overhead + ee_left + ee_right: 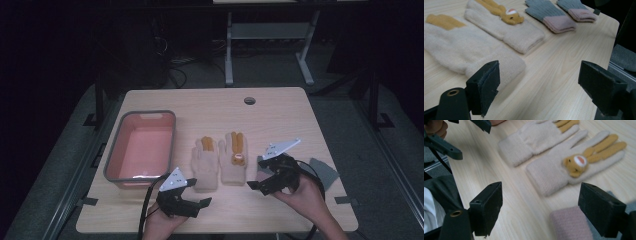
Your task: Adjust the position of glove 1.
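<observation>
Two cream gloves with orange fingers lie side by side at the table's middle. The left cream glove (205, 162) (456, 47) (536, 138) is plain. The right cream glove (233, 162) (519, 35) (554, 173) carries a small orange animal face. A grey glove (325, 172) (551, 15) with a pink cuff (570, 225) lies at the right, beside a second grey glove (576, 8). My left gripper (196, 192) (540, 72) is open just short of the plain glove's cuff. My right gripper (256, 175) (541, 192) is open over the pink cuff.
A pink basin with a grey rim (115, 155) stands at the table's left and holds nothing. A cable hole (249, 100) sits near the far edge. The left gripper (466, 137) appears at the upper left of the right gripper view.
</observation>
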Available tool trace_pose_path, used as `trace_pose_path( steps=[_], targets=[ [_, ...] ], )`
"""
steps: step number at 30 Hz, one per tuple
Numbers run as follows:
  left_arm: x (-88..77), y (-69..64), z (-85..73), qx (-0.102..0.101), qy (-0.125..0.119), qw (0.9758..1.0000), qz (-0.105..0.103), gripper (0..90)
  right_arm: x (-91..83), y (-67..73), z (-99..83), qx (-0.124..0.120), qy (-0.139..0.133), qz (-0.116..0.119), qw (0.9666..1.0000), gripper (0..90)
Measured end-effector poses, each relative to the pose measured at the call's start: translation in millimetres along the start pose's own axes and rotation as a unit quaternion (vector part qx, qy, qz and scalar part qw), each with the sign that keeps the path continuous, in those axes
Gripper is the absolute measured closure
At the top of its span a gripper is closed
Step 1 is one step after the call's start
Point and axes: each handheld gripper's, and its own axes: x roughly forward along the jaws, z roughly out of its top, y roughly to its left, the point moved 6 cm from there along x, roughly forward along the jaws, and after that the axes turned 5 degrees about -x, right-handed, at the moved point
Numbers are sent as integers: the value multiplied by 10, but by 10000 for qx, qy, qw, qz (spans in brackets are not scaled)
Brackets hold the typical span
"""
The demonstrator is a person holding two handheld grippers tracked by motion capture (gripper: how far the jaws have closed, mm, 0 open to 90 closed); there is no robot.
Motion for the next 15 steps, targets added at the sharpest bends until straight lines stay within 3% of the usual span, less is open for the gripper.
trace_pose_path(
  steps=[15],
  targets=[
    [4,8,4,-65,-19,10000,-44,176,175,-135,362,-172,156,110,9997,204]
  ],
)
